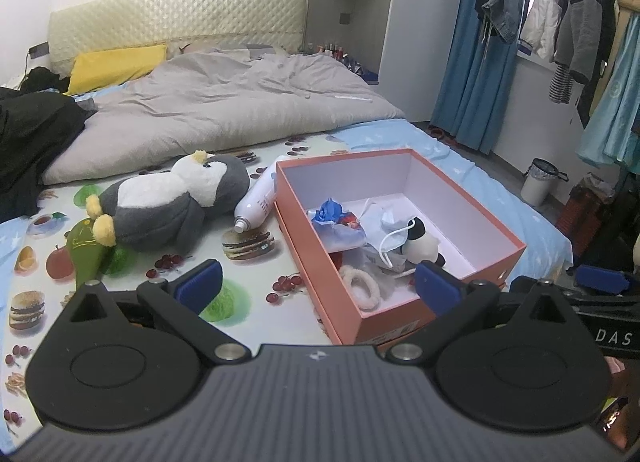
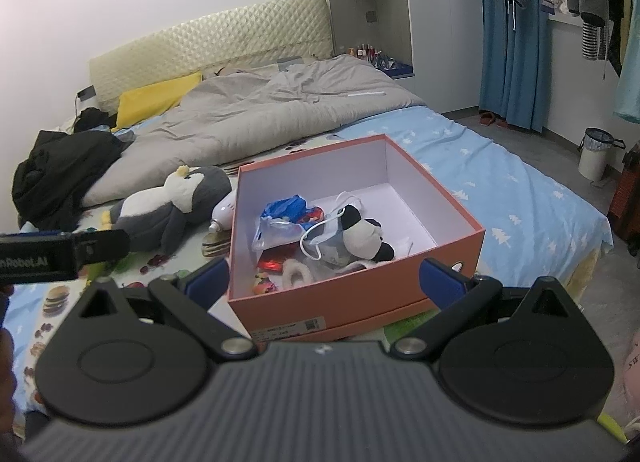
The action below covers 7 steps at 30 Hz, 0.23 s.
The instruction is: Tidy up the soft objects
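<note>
An orange shoe box [image 1: 472,202] [image 2: 360,302] stands open on the bed. Inside lie a small panda plush [image 1: 420,244] [image 2: 362,234], a blue face mask [image 1: 390,236] [image 2: 320,240], a blue plastic bag [image 1: 330,212] [image 2: 286,208] and a fluffy white hair tie [image 1: 360,286] [image 2: 296,276]. A grey and white penguin plush [image 1: 168,202] [image 2: 168,204] lies on its back left of the box. My left gripper [image 1: 318,284] is open and empty in front of the box. My right gripper [image 2: 324,282] is also open and empty, straddling the box's near wall.
A white spray bottle [image 1: 258,204] [image 2: 222,214] lies between the penguin and the box. A green soft item [image 1: 86,252] sits by the penguin's feet. A grey duvet [image 1: 224,110], yellow pillow [image 1: 116,66] and black clothes [image 1: 28,130] lie farther back. A bin [image 1: 538,182] stands on the floor at right.
</note>
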Motion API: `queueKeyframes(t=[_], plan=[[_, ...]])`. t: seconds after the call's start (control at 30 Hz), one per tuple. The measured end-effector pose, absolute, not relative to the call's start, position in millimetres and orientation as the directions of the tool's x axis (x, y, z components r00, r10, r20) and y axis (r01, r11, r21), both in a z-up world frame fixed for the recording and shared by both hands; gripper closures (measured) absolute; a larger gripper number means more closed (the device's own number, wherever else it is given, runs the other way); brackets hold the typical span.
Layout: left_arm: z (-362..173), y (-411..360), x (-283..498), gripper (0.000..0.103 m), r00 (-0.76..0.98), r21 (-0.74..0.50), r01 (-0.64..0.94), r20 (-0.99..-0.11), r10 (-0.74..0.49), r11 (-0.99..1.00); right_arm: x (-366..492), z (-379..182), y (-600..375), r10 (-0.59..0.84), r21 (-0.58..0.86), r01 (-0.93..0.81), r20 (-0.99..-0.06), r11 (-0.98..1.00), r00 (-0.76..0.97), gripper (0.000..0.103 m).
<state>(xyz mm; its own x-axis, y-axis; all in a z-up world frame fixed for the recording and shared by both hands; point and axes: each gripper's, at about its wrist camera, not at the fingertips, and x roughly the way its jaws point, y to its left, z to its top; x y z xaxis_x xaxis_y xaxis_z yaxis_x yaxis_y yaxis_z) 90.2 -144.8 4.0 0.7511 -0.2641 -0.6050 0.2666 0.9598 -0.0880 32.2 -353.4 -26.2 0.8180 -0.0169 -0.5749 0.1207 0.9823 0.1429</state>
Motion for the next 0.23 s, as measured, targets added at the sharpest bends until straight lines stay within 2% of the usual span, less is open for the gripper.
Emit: queueKeyframes(t=[0.23], plan=[[5.2,-143.7,90.4,0.0,0.757,-0.094,0.263,-0.598,-0.266,0.96,31.2,-26.3,-352.1,-0.015,0.14,0.117,-0.574,0.983,0.819,0.0]])
